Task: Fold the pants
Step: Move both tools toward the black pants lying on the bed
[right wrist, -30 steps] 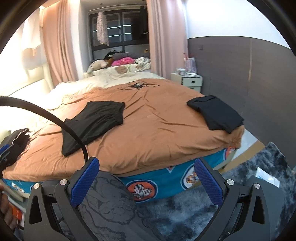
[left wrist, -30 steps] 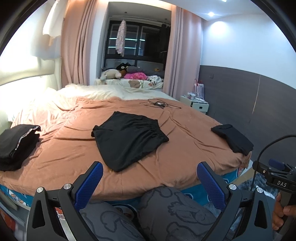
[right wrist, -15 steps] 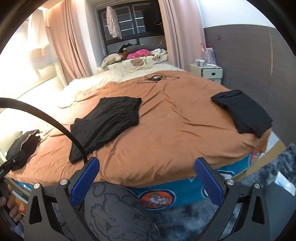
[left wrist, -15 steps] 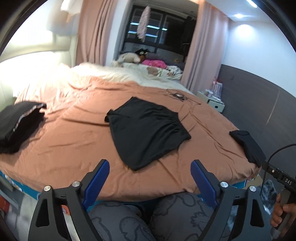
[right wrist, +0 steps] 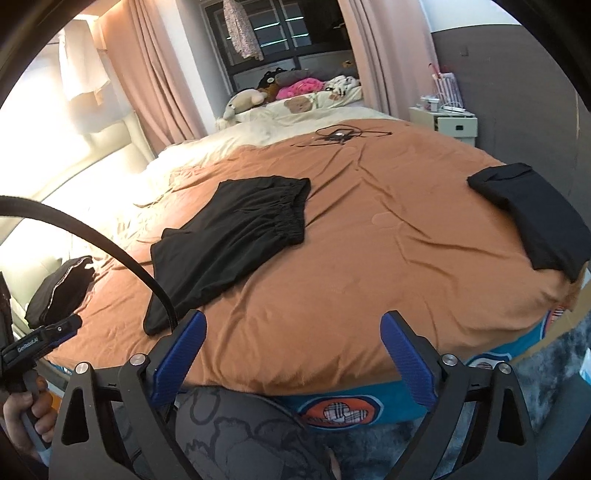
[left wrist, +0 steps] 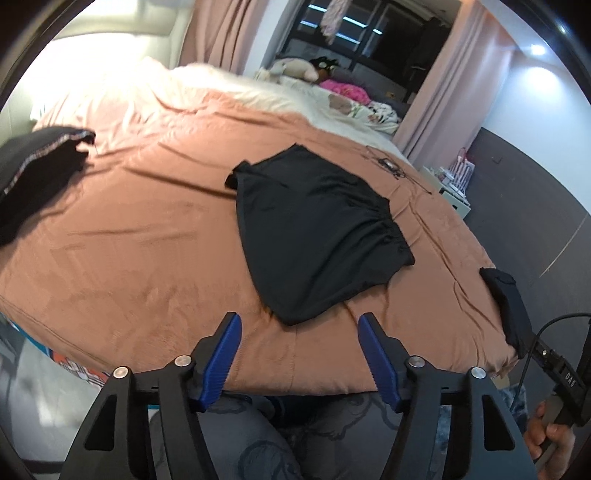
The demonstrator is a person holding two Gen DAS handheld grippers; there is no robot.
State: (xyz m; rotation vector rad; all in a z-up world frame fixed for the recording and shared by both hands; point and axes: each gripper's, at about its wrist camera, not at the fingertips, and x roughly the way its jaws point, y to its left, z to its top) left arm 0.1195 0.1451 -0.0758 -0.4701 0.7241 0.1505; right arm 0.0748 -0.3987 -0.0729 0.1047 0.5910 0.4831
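Closer to bed vs 1 s ago. Black shorts flat mid-blanket, prob. unfolded. L gripper just narrowing, nothing between; R gripper wide, empty.

Bed with orange-brown cover fills the room, cream bedding further back. Pink curtains frame a dark window. Grey panelled wall on one side, white nightstand against it. Ceiling spotlight on. Grey shaggy rug on floor.
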